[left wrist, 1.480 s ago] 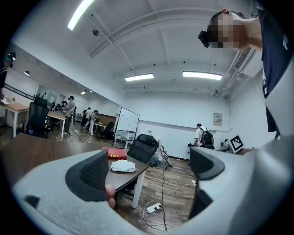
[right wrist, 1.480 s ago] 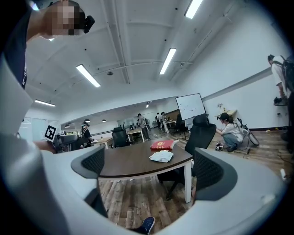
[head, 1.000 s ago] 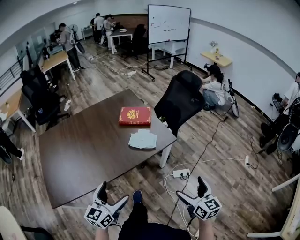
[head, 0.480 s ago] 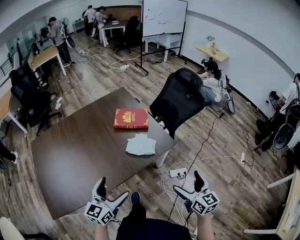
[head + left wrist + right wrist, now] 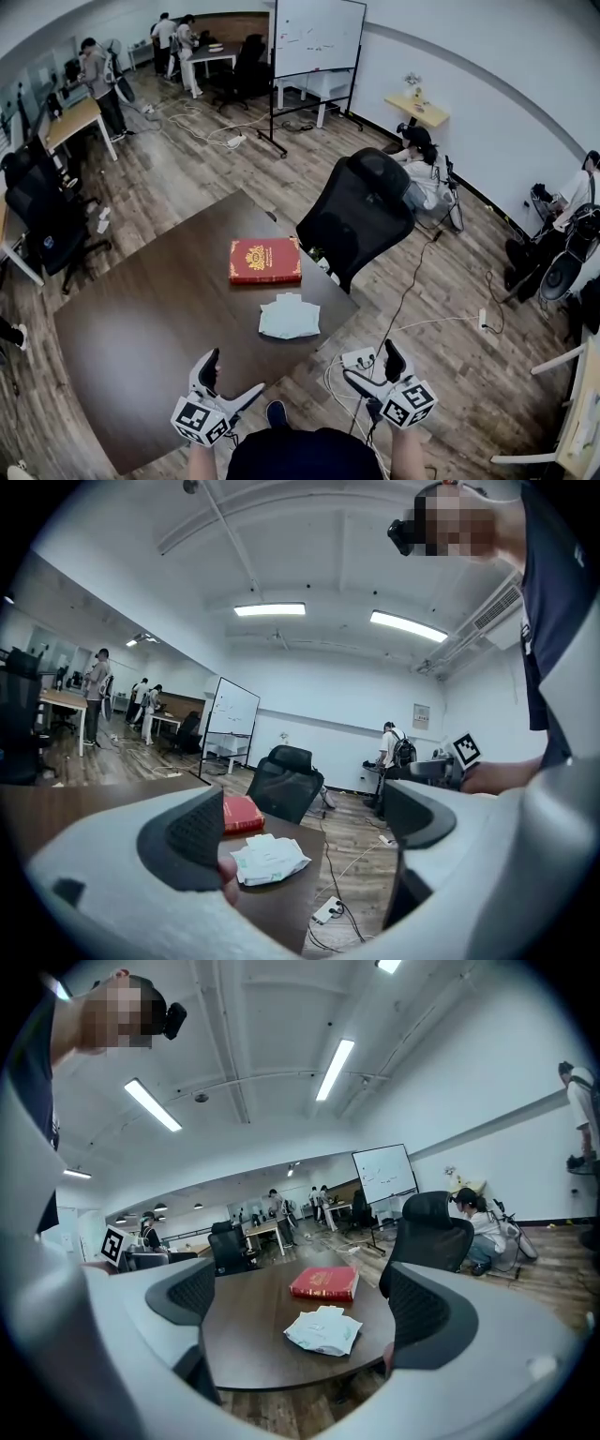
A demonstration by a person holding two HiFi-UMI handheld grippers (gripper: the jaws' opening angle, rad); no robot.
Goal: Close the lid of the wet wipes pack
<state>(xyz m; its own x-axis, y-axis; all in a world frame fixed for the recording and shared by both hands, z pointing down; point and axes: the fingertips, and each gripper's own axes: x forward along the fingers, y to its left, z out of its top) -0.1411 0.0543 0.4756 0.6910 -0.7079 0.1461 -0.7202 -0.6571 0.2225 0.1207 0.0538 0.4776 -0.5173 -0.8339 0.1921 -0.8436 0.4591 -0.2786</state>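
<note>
The wet wipes pack (image 5: 290, 317) is a pale, crumpled packet lying near the right edge of a dark brown table (image 5: 159, 328); it also shows in the left gripper view (image 5: 267, 858) and the right gripper view (image 5: 323, 1329). Whether its lid is up cannot be told from here. My left gripper (image 5: 228, 379) hovers open above the table's near edge, well short of the pack. My right gripper (image 5: 371, 367) is open too, held over the floor off the table's near right corner. Both sets of jaws are empty.
A red book (image 5: 265, 261) lies on the table just beyond the pack. A black office chair (image 5: 361, 214) stands at the table's right side. A power strip (image 5: 358, 358) and cables lie on the wood floor under my right gripper. People sit and stand at desks farther off.
The view has drifted closer to the table, so the pack and book sit nearer and lower in frame. Both grippers stay open and low, the left now over the table edge.
</note>
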